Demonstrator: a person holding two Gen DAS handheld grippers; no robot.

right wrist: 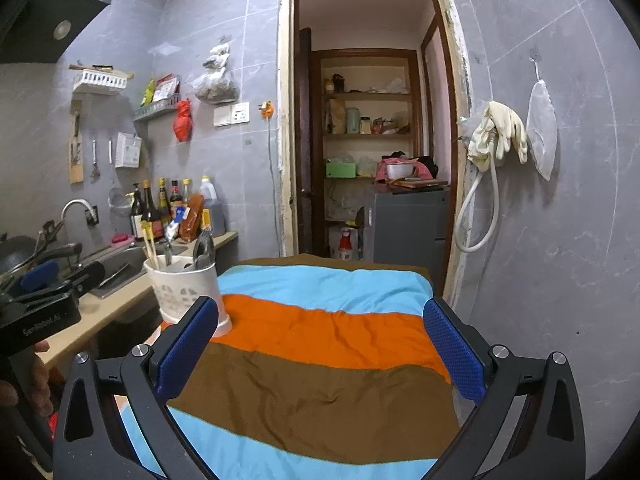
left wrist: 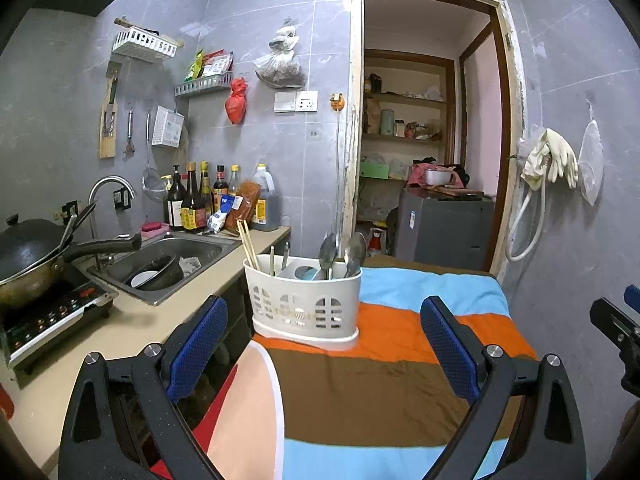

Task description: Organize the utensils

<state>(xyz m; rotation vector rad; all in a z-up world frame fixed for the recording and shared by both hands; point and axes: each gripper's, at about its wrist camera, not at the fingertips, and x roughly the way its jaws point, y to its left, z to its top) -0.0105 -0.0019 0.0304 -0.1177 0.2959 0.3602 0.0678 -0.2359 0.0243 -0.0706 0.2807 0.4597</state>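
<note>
A white slotted utensil caddy (left wrist: 305, 308) stands at the left edge of the striped cloth (left wrist: 380, 380). It holds wooden chopsticks (left wrist: 248, 244) on its left, metal spoons (left wrist: 344, 256) on its right and a small utensil between. My left gripper (left wrist: 326, 344) is open just short of the caddy, nothing between its blue pads. In the right wrist view the caddy (right wrist: 186, 292) sits at the far left beyond my left finger. My right gripper (right wrist: 320, 348) hangs open over the striped cloth (right wrist: 320, 360), holding nothing. The left gripper's body (right wrist: 44, 304) shows at the left edge there.
A counter (left wrist: 132, 328) runs along the left with a sink (left wrist: 172, 264) full of dishes, a wok (left wrist: 32, 256) on an induction hob, and sauce bottles (left wrist: 208, 200). An open doorway (left wrist: 424, 140) lies ahead. Gloves and a hose (left wrist: 548, 168) hang on the right wall.
</note>
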